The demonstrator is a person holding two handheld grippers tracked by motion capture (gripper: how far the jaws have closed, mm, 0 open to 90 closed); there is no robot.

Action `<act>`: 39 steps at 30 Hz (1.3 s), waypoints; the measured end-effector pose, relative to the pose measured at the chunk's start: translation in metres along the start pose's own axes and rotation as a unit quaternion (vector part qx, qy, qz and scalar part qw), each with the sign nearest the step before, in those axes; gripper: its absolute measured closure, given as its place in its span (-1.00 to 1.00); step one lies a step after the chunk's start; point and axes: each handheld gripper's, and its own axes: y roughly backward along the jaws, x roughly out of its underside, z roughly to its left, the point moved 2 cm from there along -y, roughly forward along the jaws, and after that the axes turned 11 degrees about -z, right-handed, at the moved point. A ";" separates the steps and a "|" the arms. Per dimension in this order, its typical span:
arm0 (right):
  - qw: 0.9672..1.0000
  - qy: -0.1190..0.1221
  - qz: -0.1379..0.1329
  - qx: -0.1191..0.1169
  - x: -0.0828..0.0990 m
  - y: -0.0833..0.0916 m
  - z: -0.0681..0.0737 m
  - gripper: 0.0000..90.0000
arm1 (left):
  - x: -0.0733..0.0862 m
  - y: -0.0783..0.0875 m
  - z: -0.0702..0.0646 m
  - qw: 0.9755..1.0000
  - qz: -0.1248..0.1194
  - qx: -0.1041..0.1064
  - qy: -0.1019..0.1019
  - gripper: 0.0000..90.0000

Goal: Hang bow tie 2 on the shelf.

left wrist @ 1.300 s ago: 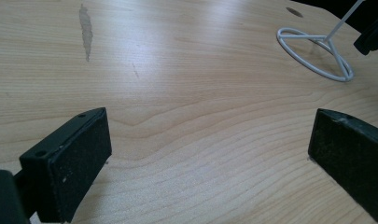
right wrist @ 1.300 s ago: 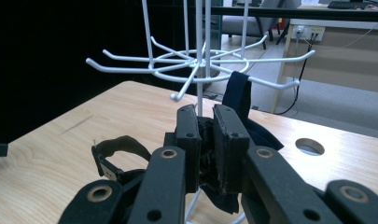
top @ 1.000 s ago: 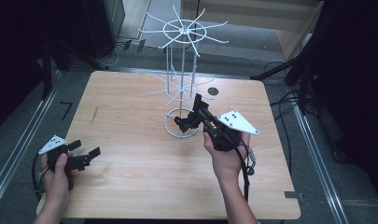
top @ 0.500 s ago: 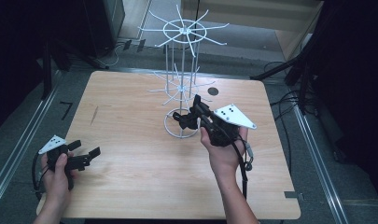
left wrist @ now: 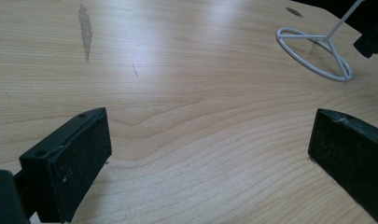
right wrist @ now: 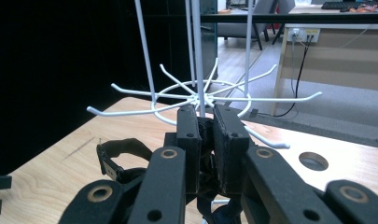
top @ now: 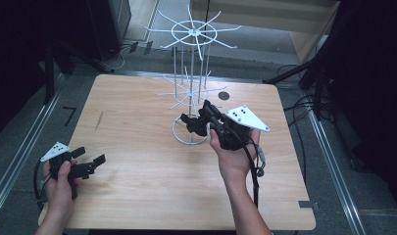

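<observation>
A white wire rack (top: 192,93) with two tiers of hooked spokes stands on a ring base at the middle back of the wooden table (top: 137,186). My right gripper (top: 204,116) is held just right of the rack's pole, above the base ring, shut on a black strap (top: 190,122). In the right gripper view the jaws (right wrist: 206,122) are pressed together right in front of the lower spokes (right wrist: 177,100), and the black strap (right wrist: 115,156) loops out to the left below them. My left gripper (top: 89,156) rests low at the table's front left, open (left wrist: 210,144) and holding nothing.
A round cable hole (top: 223,96) sits in the table behind the rack. The rack's base ring (left wrist: 312,51) lies far ahead of the left gripper. Dark stands and cables surround the table on the floor; metal rails run along both sides.
My right gripper has drifted slightly left and farther in toward the rack's pole with the strap. The left gripper has stayed put.
</observation>
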 end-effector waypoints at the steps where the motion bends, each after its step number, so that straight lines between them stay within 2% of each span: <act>1: 1.000 -0.008 0.003 0.006 -0.001 -0.002 -0.002 0.83 | 0.000 0.000 0.000 1.000 0.000 0.000 -0.001 -1.00; 5: 1.000 -0.019 0.011 0.014 -0.001 -0.006 -0.005 0.84 | 0.000 0.000 0.000 1.000 0.000 0.000 0.000 -1.00; 7: 0.999 -0.041 0.016 0.018 0.000 -0.009 -0.008 0.84 | 0.000 0.000 0.000 1.000 0.000 0.000 0.000 -1.00; 20: 0.999 -0.049 0.015 0.013 -0.007 -0.016 0.000 0.83 | 0.000 0.000 0.000 1.000 0.000 0.001 0.002 -1.00; 25: 0.998 -0.053 0.015 0.025 -0.008 -0.020 0.001 0.83 | 0.000 0.000 0.000 1.000 0.001 0.002 0.000 -1.00; 29: 0.997 -0.057 0.025 0.039 0.002 -0.032 0.000 0.83 | 0.000 0.000 0.000 1.000 0.001 0.002 0.001 -1.00; 39: 0.997 -0.050 0.023 0.050 0.021 -0.034 -0.007 0.81 | 0.000 0.000 0.000 1.000 0.001 0.003 0.002 -1.00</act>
